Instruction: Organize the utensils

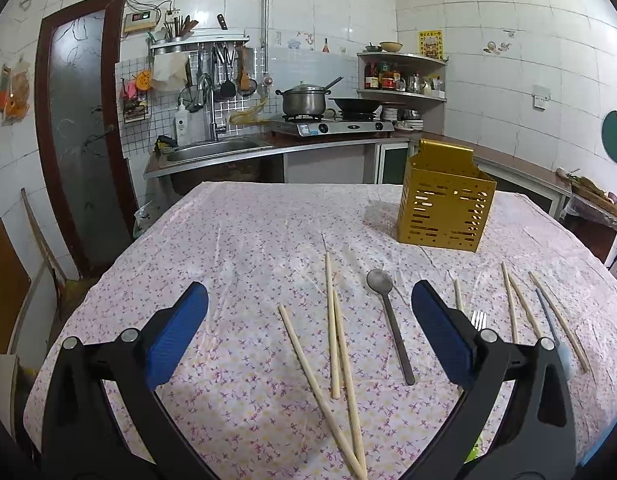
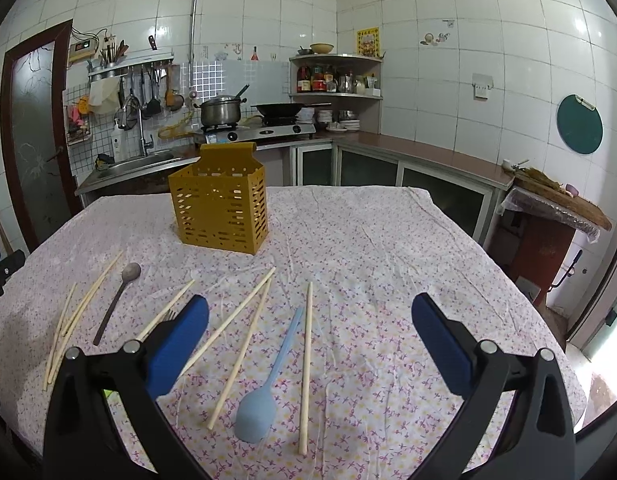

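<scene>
A yellow perforated utensil holder (image 1: 444, 204) stands upright on the floral tablecloth, also in the right wrist view (image 2: 222, 204). My left gripper (image 1: 308, 328) is open and empty above three wooden chopsticks (image 1: 334, 344) and a metal spoon (image 1: 390, 320). A fork (image 1: 478, 319) and more chopsticks (image 1: 516, 304) lie to its right. My right gripper (image 2: 308, 340) is open and empty above a light blue plastic spoon (image 2: 268, 384) and loose chopsticks (image 2: 306, 364). The metal spoon (image 2: 116, 300) lies to its left.
The table (image 2: 388, 248) carries a pink floral cloth. Behind it are a sink (image 1: 212, 148), a gas stove with a pot (image 1: 304, 100) and a wok, and a corner shelf. A wooden side stand (image 2: 556, 208) is at the right.
</scene>
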